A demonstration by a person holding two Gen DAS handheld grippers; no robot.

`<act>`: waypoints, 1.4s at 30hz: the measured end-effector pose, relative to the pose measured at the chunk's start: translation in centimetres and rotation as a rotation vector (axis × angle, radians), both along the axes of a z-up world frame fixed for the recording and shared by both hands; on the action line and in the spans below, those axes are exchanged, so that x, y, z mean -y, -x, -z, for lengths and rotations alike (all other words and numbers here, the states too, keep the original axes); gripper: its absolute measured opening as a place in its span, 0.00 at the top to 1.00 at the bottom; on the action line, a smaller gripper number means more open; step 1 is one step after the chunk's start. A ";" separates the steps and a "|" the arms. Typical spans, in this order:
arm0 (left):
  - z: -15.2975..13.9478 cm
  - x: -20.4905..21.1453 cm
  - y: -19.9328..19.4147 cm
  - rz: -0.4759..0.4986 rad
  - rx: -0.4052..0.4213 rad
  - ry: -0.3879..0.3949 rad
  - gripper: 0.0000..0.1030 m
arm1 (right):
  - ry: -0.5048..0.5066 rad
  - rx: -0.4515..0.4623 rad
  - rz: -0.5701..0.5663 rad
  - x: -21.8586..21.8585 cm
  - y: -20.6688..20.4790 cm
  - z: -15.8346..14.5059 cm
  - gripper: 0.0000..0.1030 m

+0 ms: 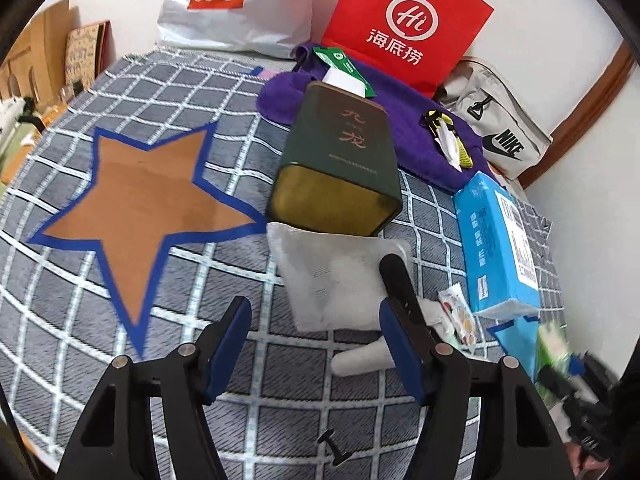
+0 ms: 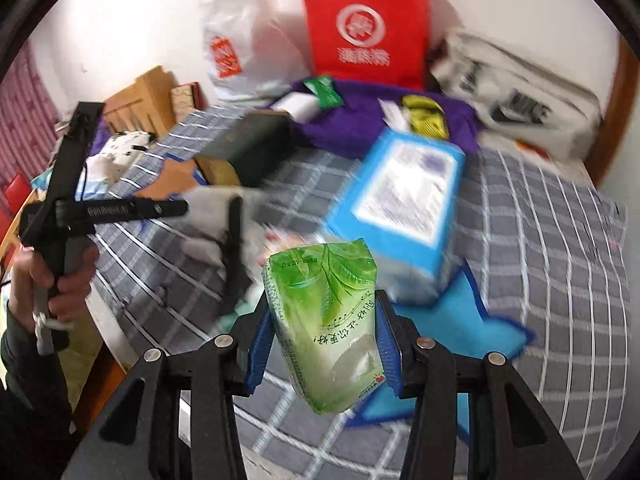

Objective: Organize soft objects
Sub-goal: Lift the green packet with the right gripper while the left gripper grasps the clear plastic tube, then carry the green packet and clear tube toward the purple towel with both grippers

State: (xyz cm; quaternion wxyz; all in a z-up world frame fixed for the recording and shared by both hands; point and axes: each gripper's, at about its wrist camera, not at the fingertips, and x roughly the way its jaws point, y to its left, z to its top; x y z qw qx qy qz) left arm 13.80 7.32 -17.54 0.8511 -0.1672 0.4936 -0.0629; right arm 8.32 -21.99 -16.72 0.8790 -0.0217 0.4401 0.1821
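Note:
My right gripper [image 2: 320,320] is shut on a green tissue pack [image 2: 326,320] and holds it above the blue star patch [image 2: 472,320]. A blue tissue package [image 2: 400,200] lies just beyond it, also in the left wrist view [image 1: 500,244]. My left gripper [image 1: 316,320] is open and empty over the checked bedcover, just short of a white cloth [image 1: 332,276] that lies in front of a dark green box [image 1: 340,164]. A purple towel [image 1: 416,120] lies behind the box. The right gripper and green pack show blurred at the left view's right edge [image 1: 556,348].
A brown star patch [image 1: 144,204] lies left on the grey checked bedcover [image 1: 60,320]. A white Miniso bag [image 1: 236,4], a red bag [image 1: 408,28] and a grey Nike bag [image 1: 500,132] stand against the wall. A small snack packet [image 1: 460,312] lies by the blue package.

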 end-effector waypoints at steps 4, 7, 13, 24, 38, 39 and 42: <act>0.9 -0.1 -0.7 -0.010 -0.007 0.098 0.51 | 0.006 -0.040 0.052 1.6 0.1 1.9 0.55; 1.4 -0.1 -1.3 -0.012 -0.029 0.110 0.71 | -0.009 -0.066 0.067 2.1 0.1 3.2 0.55; 0.4 -0.3 -0.9 -0.010 0.003 0.107 0.93 | -0.027 -0.082 0.061 1.9 -0.2 4.3 0.55; -5.1 0.2 1.5 0.005 0.097 0.016 0.95 | -0.068 -0.058 0.032 1.8 0.0 2.9 0.55; -9.6 -0.6 2.9 -0.014 0.180 -0.018 0.95 | -0.099 0.018 0.032 2.7 0.4 -0.9 0.56; -9.8 -0.5 2.8 -0.015 0.183 -0.022 0.95 | -0.097 0.025 0.032 2.7 0.3 -1.3 0.56; -10.0 -0.6 2.5 -0.029 0.174 -0.030 0.95 | -0.095 0.041 0.035 3.0 0.1 -2.1 0.55</act>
